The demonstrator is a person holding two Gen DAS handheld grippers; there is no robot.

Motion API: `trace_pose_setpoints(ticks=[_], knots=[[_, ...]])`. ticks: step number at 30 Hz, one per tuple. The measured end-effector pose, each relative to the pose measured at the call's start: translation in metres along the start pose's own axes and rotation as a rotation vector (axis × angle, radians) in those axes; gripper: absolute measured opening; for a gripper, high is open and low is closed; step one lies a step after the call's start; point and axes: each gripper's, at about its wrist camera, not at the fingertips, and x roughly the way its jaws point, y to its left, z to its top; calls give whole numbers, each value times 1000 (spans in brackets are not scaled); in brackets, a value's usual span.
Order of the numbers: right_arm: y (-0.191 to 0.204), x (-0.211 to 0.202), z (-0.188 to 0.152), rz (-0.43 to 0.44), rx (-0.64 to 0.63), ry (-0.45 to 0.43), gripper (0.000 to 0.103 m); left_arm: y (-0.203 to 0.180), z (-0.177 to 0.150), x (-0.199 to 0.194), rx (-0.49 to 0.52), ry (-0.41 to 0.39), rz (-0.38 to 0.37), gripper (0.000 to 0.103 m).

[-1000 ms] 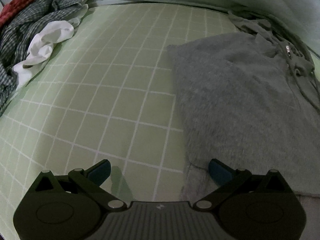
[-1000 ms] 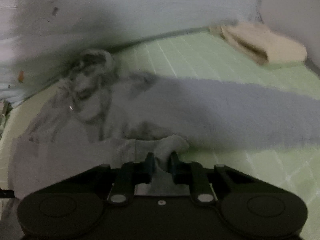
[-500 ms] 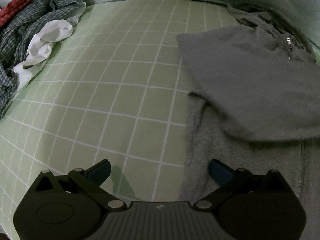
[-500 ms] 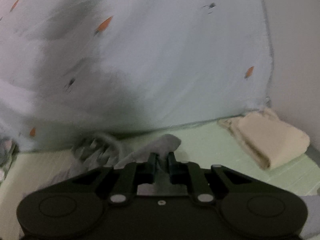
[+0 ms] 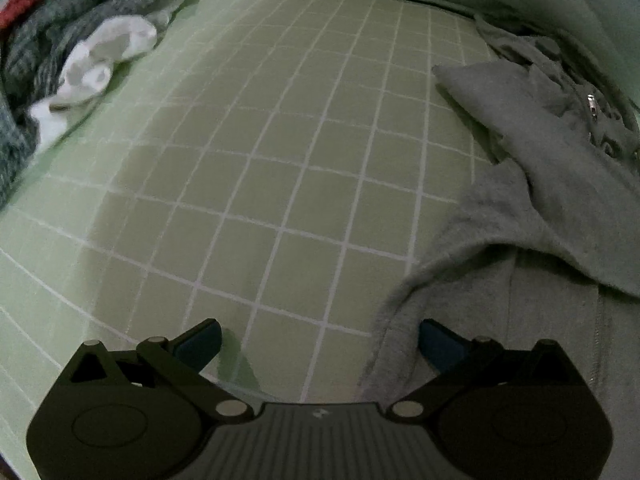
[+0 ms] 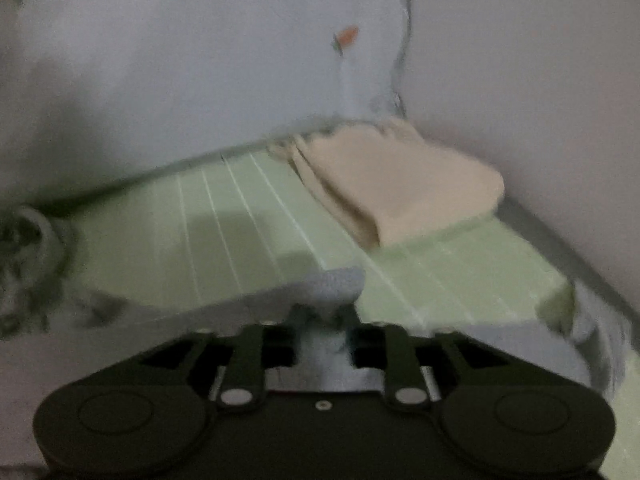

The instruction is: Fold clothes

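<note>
Because the grey hoodie (image 5: 552, 208) is soft, limp fleece, it sags unless taken by cuff or hem — it lies on the green checked bed sheet (image 5: 280, 160). Right claw (image 6: 322, 314), jaws just parting, straddles its sleeve (image 6: 320, 288); left claw (image 5: 318, 338) gapes empty.

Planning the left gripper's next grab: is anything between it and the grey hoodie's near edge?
Nothing visible does. The left gripper hangs open above the green grid sheet, and the near edge of the grey hoodie lies bare beside one of its fingers.
</note>
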Motion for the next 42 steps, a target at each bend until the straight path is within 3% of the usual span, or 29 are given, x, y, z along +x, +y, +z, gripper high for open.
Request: trace_pose_setpoints(ticks=[1, 2, 7, 11, 16, 18, 19, 21, 22, 30, 33, 34, 35, 37, 38, 42], knots=[[-2, -3, -6, 8, 13, 0, 46, 1, 3, -5, -2, -29, -12, 103], [-3, -6, -13, 17, 26, 1, 49, 2, 7, -11, -13, -63, -33, 103], [-9, -9, -30, 64, 108, 38, 51, 5, 47, -17, -94, -156, -176, 95], [-7, -4, -32, 60, 172, 51, 58, -6, 83, 2, -101, -164, -275, 83], [-4, 1, -35, 43, 186, 66, 61, -23, 118, 39, -168, -130, -372, 77], [-2, 2, -36, 35, 173, 65, 64, -30, 125, 54, -189, -100, -388, 48], [-1, 3, -36, 31, 167, 65, 65, -33, 128, 60, -183, -96, -392, 41], [2, 5, -37, 12, 142, 75, 70, -40, 134, 64, -157, -119, -381, 4], [5, 6, -38, -1, 124, 81, 71, -42, 138, 66, -149, -131, -377, 2], [19, 9, -40, -20, 41, 109, 81, -51, 173, 62, -20, -276, -286, 3], [22, 9, -39, -22, 35, 117, 83, -47, 177, 66, -28, -289, -150, 0], [22, 9, -39, -24, 34, 120, 83, -42, 177, 66, -34, -288, -126, 1], [21, 10, -39, -26, 43, 121, 84, -35, 176, 62, -57, -289, -155, 5], [19, 10, -38, -31, 60, 122, 85, -22, 168, 49, -94, -300, -218, 22], [18, 10, -38, -33, 68, 122, 85, -20, 162, 43, -94, -304, -237, 38], [11, 12, -37, -49, 130, 97, 87, -29, 125, 17, 16, -303, -238, 76]])
